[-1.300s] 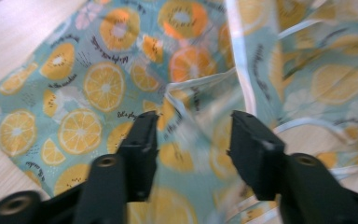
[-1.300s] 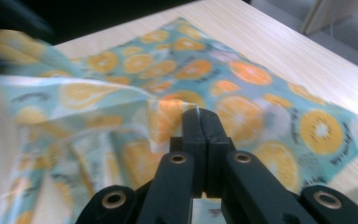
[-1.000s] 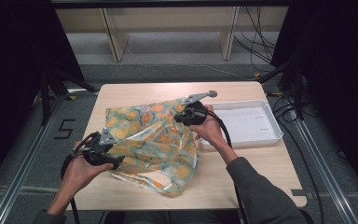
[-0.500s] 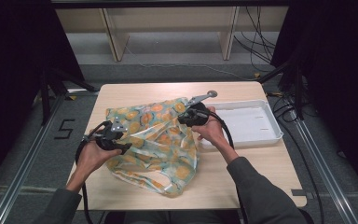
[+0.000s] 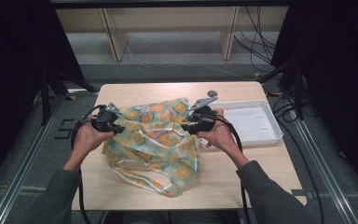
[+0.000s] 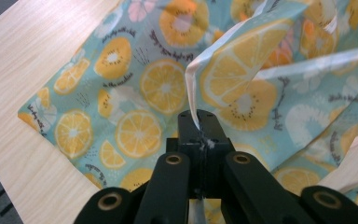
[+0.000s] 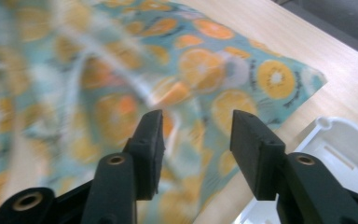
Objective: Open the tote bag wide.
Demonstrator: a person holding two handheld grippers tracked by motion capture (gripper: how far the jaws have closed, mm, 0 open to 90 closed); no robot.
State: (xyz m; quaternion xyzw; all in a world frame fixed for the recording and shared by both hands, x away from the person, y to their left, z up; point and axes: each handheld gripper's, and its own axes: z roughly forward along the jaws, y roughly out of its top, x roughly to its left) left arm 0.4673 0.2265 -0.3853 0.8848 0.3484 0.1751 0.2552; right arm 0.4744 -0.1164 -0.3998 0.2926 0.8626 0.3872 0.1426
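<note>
Left hand-held gripper (image 6: 199,135) just clamped onto the fruit-print bag's (image 5: 156,137) white hem. Right hand-held gripper (image 7: 196,135) just opened, holding nothing. Bag's a crumpled heap on the bench (image 5: 135,91), so most of the job looks left.

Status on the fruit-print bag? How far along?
Done: the left gripper has just closed on the fruit-print bag at its white-trimmed edge. In hand: the right gripper has just opened, nothing between its jaws. Left: the bag lies crumpled on the table; the white tray holds nothing.

Your right gripper (image 7: 193,135) view smears the fruit-print bag (image 7: 98,84) into streaks — its lettering can't be read there. The white tray (image 7: 335,154) is cut off by that picture's right edge, and the bag hides the counter (image 5: 261,177) beneath it.
</note>
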